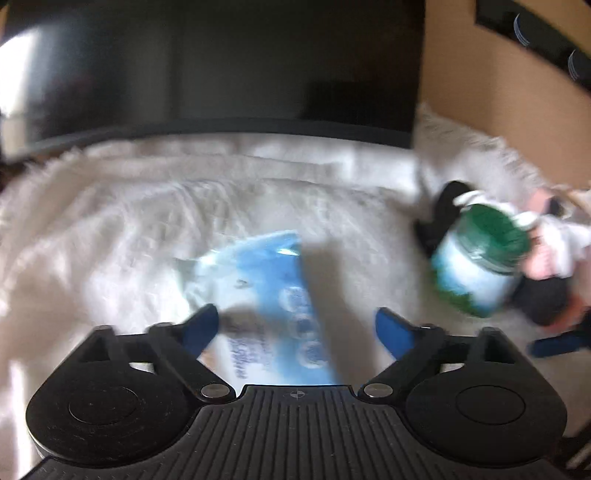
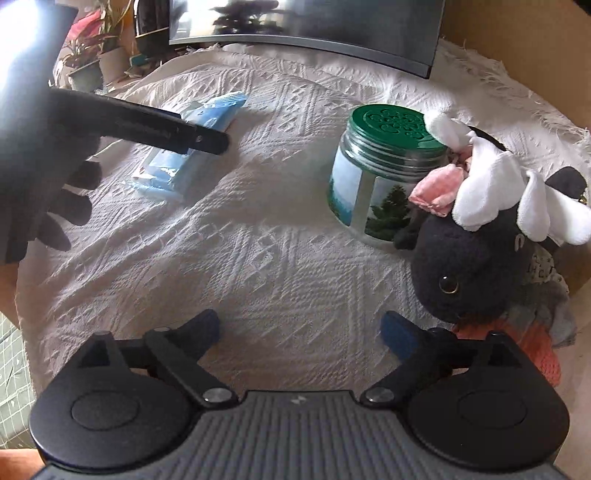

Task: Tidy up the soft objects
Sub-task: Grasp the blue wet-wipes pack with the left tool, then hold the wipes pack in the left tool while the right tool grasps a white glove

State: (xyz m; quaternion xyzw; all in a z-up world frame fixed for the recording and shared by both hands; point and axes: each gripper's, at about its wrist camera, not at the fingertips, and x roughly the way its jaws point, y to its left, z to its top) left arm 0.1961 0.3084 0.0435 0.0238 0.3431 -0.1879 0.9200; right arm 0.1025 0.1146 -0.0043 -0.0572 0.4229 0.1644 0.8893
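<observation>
A blue soft packet point(image 1: 266, 295) lies on the white textured cloth point(image 1: 110, 221), right under my open left gripper point(image 1: 297, 326), between its blue fingers; this view is blurred. The packet also shows in the right wrist view point(image 2: 192, 147), partly hidden by the left gripper's black body point(image 2: 162, 129). A black plush toy point(image 2: 465, 266) with white and pink cloth pieces point(image 2: 487, 188) on its head sits at the right. My right gripper point(image 2: 301, 330) is open and empty above the cloth point(image 2: 258, 258), just left of the plush.
A glass jar with a green lid point(image 2: 384, 177) stands beside the plush; it also shows in the left wrist view point(image 1: 480, 254). A dark monitor point(image 2: 314, 26) stands at the back. Potted plants point(image 2: 92, 55) are at the back left. An orange knitted item point(image 2: 535, 350) lies under the plush.
</observation>
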